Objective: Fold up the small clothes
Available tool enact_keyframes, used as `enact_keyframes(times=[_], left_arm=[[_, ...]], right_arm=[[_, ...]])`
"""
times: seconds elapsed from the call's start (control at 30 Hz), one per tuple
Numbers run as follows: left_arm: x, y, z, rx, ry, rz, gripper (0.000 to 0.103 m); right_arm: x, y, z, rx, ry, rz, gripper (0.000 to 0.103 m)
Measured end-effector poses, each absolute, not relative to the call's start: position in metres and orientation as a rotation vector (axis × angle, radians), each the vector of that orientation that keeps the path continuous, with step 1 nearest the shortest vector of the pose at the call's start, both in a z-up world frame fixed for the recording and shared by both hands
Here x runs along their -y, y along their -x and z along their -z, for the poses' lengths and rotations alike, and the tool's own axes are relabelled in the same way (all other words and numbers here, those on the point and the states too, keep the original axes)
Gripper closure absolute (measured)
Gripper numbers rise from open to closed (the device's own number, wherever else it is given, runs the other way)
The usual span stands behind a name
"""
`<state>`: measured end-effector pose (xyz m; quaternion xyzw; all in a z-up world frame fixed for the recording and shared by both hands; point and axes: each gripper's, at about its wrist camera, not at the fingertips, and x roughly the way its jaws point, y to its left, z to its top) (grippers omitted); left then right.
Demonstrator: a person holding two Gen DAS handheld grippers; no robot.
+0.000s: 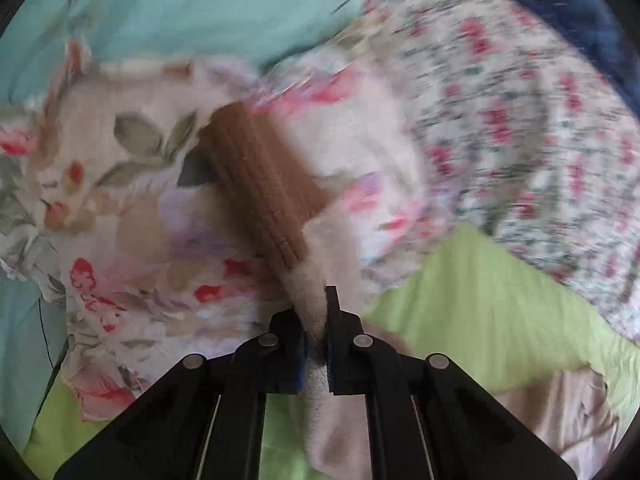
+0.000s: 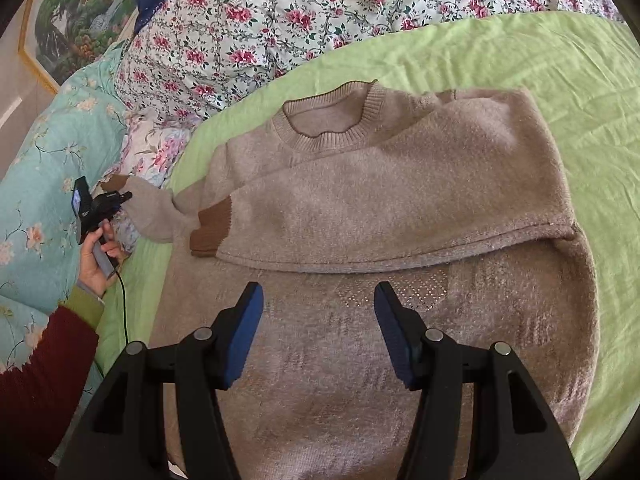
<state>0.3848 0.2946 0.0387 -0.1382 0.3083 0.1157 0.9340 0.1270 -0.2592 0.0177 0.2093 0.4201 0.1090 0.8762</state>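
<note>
Sweater (image 2: 392, 208) is lying flat on the green sheet (image 2: 560, 92) of the bed, neckline (image 2: 328, 120) pointing away from me toward the floral quilt (image 2: 280, 8). It's beige knit with brown trim, and one side is already folded across the chest, so that sleeve's brown cuff (image 2: 210, 232) sits on top of the body near the left edge. My right tongs (image 2: 318, 332) hover over the lower half of the sweater with the blue pads spread wide apart, holding nothing. On the other side, my left tongs (image 1: 318, 332) are clamped tight on the other sleeve (image 1: 308, 292), pinching the fuzzy beige part just below its ribbed brown cuff (image 1: 260, 184), which sticks out past the fingertips. From the right wrist view I can see the left tongs (image 2: 106, 200) out at the left edge of the bed in my hand (image 2: 96, 264), with that sleeve stretched out sideways off the sweater's body and over the teal flowered duvet (image 2: 44, 152). Left wrist view is pretty motion-blurred, so the floral bedding behind the cuff is smeary. A framed landscape picture (image 2: 72, 24) is up in the far left corner.
</note>
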Motion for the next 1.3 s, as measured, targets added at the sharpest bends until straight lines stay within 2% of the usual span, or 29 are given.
enact_keyframes(times=[0.2, 0.47, 0.7, 0.8, 0.93, 0.97, 1.03, 1.07, 1.1, 1.3], left_arm=[[-0.209, -0.324, -0.065, -0.542, 0.216, -0.006, 0.098], [-0.059, -0.277, -0.070, -0.557, 0.200, 0.320, 0.098], [0.087, -0.274, -0.027, -0.671, 0.081, 0.551, 0.098], [0.131, -0.281, 0.002, -0.740, 0.018, 0.590, 0.097], [0.151, -0.288, 0.038, -0.847, -0.011, 0.607, 0.093], [0.153, -0.290, 0.045, -0.885, -0.011, 0.614, 0.086], [0.148, -0.286, 0.052, -0.932, -0.001, 0.628, 0.060], [0.143, -0.282, 0.052, -0.937, 0.003, 0.624, 0.037], [0.137, -0.278, 0.051, -0.927, 0.005, 0.615, 0.032], [0.062, -0.236, 0.028, -0.850, -0.006, 0.551, 0.031]], right_arm=[[0.267, -0.121, -0.015, -0.863, -0.469, -0.214, 0.044], [0.289, -0.102, -0.015, -0.831, -0.509, -0.177, 0.044], [0.321, -0.087, -0.014, -0.800, -0.562, -0.110, 0.044], [0.334, -0.083, -0.014, -0.790, -0.578, -0.082, 0.044], [0.338, -0.083, -0.016, -0.784, -0.574, -0.068, 0.044], [0.337, -0.084, -0.018, -0.783, -0.567, -0.071, 0.044], [0.332, -0.088, -0.021, -0.781, -0.543, -0.081, 0.044], [0.327, -0.092, -0.023, -0.782, -0.527, -0.090, 0.044], [0.320, -0.099, -0.024, -0.788, -0.506, -0.103, 0.044], [0.274, -0.138, -0.024, -0.826, -0.342, -0.179, 0.039]])
